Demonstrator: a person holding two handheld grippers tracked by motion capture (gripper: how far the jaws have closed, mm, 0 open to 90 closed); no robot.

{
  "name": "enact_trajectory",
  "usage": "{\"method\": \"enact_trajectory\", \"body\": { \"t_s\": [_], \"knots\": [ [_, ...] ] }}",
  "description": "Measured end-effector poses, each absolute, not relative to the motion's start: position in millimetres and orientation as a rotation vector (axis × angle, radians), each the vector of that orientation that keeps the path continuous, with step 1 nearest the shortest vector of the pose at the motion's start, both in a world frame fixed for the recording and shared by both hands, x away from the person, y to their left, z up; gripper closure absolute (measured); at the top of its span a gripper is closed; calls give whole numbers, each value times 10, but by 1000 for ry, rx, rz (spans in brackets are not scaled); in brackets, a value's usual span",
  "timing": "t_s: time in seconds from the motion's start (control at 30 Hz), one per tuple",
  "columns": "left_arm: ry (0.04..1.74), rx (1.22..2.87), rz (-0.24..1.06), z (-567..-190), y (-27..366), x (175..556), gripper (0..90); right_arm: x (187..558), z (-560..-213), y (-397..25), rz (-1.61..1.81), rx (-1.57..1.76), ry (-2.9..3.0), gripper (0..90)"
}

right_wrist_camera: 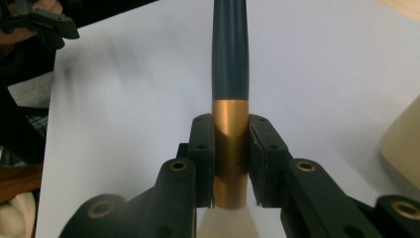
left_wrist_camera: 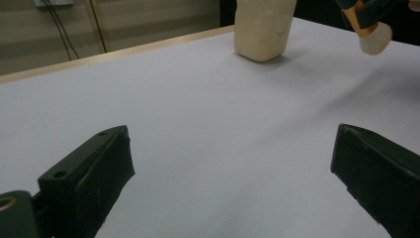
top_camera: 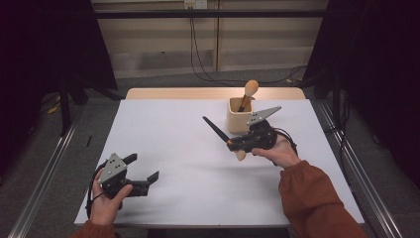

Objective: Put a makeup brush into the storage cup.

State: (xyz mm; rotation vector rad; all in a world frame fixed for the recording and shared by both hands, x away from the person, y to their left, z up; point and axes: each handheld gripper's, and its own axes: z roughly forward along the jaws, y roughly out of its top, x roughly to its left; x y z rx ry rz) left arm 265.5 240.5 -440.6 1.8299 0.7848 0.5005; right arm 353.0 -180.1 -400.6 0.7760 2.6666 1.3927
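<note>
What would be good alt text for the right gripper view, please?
The right tool is shut on the copper band of a makeup brush, whose dark handle points away over the white table. A cream holder shows at the right edge.

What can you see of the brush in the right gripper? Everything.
The brush is a makeup-style brush with a dark, glossy, tapering handle, a copper-coloured metal-looking ferrule and a pale bristle head. The right gripper is shut on the ferrule, a pad on either side. In the high view it is held above the white table, tilted, handle pointing up and left, bristles down, just in front of the beige holder. Nothing else touches it.
</note>
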Motion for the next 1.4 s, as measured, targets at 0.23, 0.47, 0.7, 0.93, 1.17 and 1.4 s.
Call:
{"method": "enact_trajectory", "body": {
  "t_s": [0.23, 0.47, 0.7, 0.93, 1.17, 1.4],
  "knots": [
    [751, 1868, 423, -4359, 2301, 2702, 27, 3527, -3954, -1728, 1316, 699, 2748, 751],
    [728, 1909, 420, -4329, 2213, 2715, 34, 3498, -3969, -1652, 1251, 618, 2836, 751],
    [683, 1949, 371, -4299, 2091, 2748, 33, 3451, -3957, -1554, 1145, 516, 2929, 751],
    [619, 2035, 221, -4192, 1932, 2841, 34, 3447, -3969, -1491, 1086, 474, 2977, 751],
    [567, 2064, 219, -4082, 1776, 2861, 34, 3442, -4006, -1460, 1018, 457, 3017, 751],
    [514, 2139, 172, -3998, 1596, 2889, 40, 3398, -4022, -1395, 963, 407, 3058, 751]
  ]
}}
